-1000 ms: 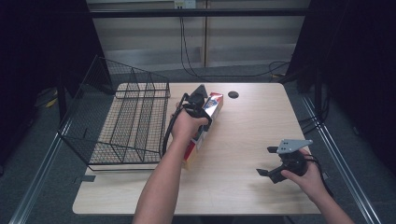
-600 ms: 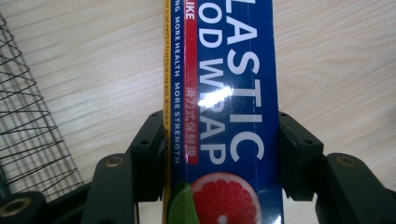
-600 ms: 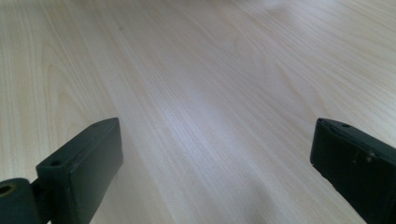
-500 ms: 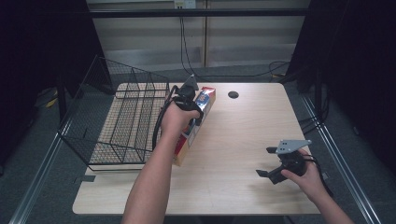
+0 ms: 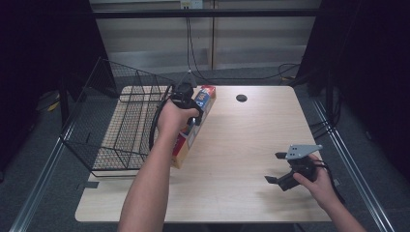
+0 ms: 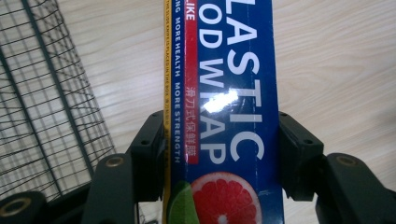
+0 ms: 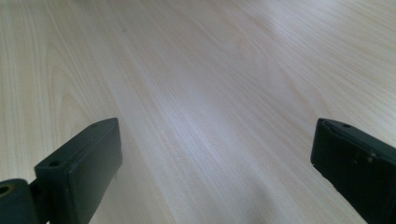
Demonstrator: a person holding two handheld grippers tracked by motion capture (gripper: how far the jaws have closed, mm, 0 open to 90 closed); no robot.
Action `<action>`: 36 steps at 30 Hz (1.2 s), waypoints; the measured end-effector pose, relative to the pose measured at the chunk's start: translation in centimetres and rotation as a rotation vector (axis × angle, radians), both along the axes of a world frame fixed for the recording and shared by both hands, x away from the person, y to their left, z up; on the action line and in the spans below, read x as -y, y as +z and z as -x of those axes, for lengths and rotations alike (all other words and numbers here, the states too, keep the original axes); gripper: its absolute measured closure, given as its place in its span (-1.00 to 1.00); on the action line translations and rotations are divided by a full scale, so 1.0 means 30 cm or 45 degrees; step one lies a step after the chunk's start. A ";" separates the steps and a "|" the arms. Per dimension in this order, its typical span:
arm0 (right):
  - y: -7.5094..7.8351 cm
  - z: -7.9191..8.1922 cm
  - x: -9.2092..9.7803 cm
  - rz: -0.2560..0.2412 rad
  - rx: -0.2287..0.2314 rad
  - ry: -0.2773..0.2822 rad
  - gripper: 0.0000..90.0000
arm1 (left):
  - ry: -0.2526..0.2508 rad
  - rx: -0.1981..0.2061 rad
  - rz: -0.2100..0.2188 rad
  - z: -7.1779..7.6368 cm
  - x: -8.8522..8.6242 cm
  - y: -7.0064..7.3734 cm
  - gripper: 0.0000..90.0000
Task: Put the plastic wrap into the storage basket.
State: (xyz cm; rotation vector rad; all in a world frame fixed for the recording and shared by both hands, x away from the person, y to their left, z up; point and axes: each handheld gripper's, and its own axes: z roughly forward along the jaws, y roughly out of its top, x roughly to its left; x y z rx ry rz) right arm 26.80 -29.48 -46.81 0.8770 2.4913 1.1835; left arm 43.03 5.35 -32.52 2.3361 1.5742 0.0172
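Note:
A long blue and red plastic wrap box [image 5: 183,145] runs lengthways just right of the wire basket [image 5: 121,121]. My left gripper [image 5: 191,104] is shut on it near its far end, and the person's hand covers the middle of the box. In the left gripper view the box [image 6: 229,116] sits between both black fingers [image 6: 149,140], pressed on its two sides, with the basket's mesh [image 6: 42,107] close on the left. My right gripper [image 5: 274,167] rests low over the table's near right part, open. Its fingers [image 7: 88,158] stand wide apart over bare wood.
The light wooden table [image 5: 251,130] has a small dark round hole [image 5: 241,98] near its far edge. The black wire basket takes up the table's left part, with its far wall leaning up and out. Cables trail from both grippers.
My left gripper has carried the plastic wrap box leftward, closer to the basket's side. The right gripper has stayed where it was, still open.

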 end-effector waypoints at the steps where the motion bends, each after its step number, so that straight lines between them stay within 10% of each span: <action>1: 0.000 0.000 0.000 -0.001 0.004 0.000 -0.96 | 0.012 0.004 -0.007 0.000 -0.006 0.003 -0.02; 36: 0.001 0.002 -0.005 0.003 0.002 0.006 -0.96 | 0.131 0.037 -0.019 0.008 -0.159 0.154 -0.02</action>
